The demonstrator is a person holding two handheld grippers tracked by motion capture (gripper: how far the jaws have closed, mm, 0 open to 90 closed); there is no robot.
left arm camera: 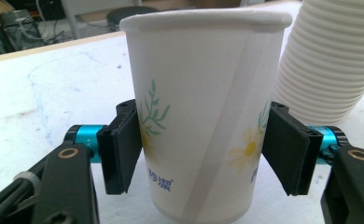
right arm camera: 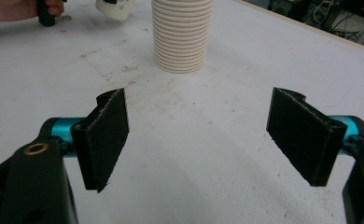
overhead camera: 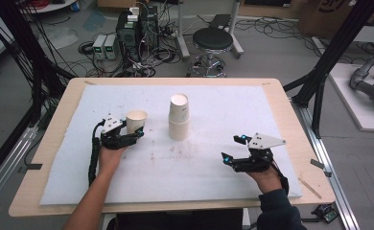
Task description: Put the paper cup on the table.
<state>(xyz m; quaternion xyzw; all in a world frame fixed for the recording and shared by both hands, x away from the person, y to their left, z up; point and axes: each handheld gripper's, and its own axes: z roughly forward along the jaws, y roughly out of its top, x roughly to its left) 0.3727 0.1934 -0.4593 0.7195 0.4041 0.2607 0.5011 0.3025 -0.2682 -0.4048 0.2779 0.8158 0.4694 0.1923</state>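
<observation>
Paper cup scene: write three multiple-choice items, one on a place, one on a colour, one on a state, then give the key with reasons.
1. Where is the single paper cup?
A. Between the left gripper's jaws
B. On top of the stack
C. Beside the right gripper

2. What colour is the flower's centre on that cup?
A. Red
B. Yellow
C. Blue

3. How does the right gripper stand?
A. Shut on a cup
B. Shut on nothing
C. Open, nothing between its jaws

Key: A, the pads flank the cup, left of the stack of cups; B, the daisy's centre is yellow; C, only bare mat lies between its jaws.

Left hand-held gripper [overhead camera: 133, 130] clasping paper cup [overhead camera: 136, 120], cup stack [overhead camera: 179, 117] beside
</observation>
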